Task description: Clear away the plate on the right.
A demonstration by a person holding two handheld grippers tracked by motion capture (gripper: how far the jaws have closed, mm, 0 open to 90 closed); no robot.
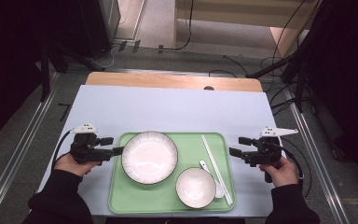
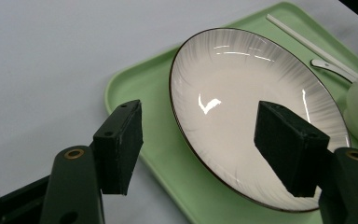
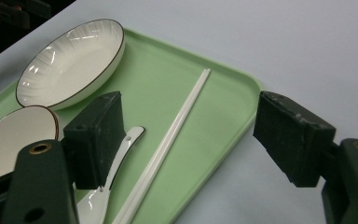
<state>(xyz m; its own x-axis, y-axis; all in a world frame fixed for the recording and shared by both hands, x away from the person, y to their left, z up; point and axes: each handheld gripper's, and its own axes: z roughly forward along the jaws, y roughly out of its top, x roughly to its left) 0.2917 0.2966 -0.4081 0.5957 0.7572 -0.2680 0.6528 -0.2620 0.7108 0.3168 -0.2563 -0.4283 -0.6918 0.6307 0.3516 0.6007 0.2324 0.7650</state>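
Observation:
A green tray (image 1: 121,196) lies on the near part of the table. On it are a white ribbed plate (image 1: 149,156) at the left, a white bowl (image 1: 196,186) at the front right, a white spoon (image 1: 212,179) and white chopsticks (image 1: 216,168) along the right side. My left gripper (image 1: 113,145) is open at the tray's left edge and points at the plate (image 2: 242,93), with nothing pressed between its jaws. My right gripper (image 1: 237,145) is open just off the tray's right edge. Its jaws frame the chopsticks (image 3: 177,126) and the tray's corner (image 3: 223,112) without touching them.
The pale table mat (image 1: 168,109) stretches bare beyond the tray to a wooden strip (image 1: 172,81) at the far edge. Metal rails (image 1: 18,154) run along both sides of the table. Cables and dark stands (image 1: 298,65) crowd the floor behind.

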